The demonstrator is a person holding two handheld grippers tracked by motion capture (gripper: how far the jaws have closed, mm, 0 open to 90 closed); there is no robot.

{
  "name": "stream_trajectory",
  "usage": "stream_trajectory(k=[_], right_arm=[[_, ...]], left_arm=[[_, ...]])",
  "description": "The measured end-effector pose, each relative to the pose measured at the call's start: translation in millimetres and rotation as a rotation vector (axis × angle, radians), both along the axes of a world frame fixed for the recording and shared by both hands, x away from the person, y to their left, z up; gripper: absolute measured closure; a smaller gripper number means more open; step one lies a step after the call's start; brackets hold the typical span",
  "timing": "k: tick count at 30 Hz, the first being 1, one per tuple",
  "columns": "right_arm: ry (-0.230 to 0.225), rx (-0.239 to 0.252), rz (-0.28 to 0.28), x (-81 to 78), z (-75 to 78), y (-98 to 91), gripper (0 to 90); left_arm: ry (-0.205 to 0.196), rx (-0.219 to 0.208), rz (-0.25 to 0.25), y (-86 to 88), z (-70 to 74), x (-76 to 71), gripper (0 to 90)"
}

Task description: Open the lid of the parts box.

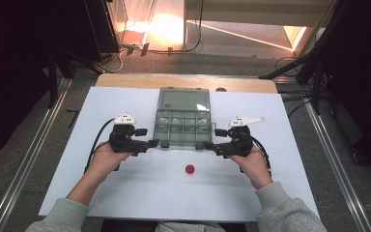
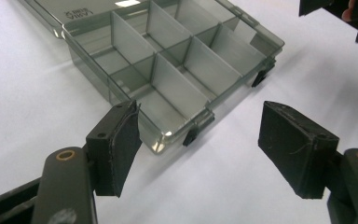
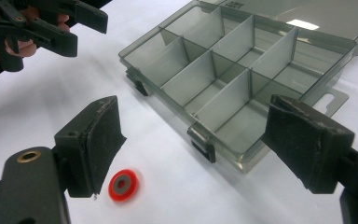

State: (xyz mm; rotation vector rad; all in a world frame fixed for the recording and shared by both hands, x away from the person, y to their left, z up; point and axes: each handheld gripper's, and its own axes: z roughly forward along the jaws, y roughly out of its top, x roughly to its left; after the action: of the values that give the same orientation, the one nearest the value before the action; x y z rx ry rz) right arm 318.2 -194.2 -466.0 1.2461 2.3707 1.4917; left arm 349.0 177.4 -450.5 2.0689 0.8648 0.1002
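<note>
Currently both grippers sit at the near corners of the open compartment box (image 1: 182, 126), lid folded back flat on the far side. Left gripper (image 1: 150, 143): jaws spread wide, nothing between them, one pad just beside the box's near-left corner; can't tell if it touches. Right gripper (image 1: 210, 145): jaws also spread, empty, straddling the near-right corner and its black latch (image 3: 204, 148). Red washer-like ring (image 1: 189, 169) lies flat on the white table (image 1: 125, 193), near side of the box, closer to the right gripper, clear of both.

box (image 1: 182, 122): smoky grey, clear | ring (image 3: 123, 185): red, grey centre | table (image 1: 125, 193): white
</note>
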Motion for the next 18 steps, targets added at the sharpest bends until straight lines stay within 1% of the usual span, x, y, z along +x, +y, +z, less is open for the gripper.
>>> stream_trajectory(k=[8,13,16,18], right_arm=[[0.000,0.003,0.022,-8.8,1.4,1.3,19.6],[0.002,0.004,0.043,-12.4,1.1,3.8,19.7],[0.002,0.006,0.052,-15.3,0.4,5.1,19.9],[0.002,0.005,0.056,-17.1,0.1,5.3,20.0]], left_arm=[[-0.008,-0.005,-0.003,9.1,0.2,-10.1,28.6],[0.014,-0.015,0.000,13.9,0.1,-15.3,28.6],[0.013,-0.027,-0.001,15.9,1.1,-18.6,28.6],[0.007,-0.020,-0.004,16.1,1.0,-21.0,28.6]])
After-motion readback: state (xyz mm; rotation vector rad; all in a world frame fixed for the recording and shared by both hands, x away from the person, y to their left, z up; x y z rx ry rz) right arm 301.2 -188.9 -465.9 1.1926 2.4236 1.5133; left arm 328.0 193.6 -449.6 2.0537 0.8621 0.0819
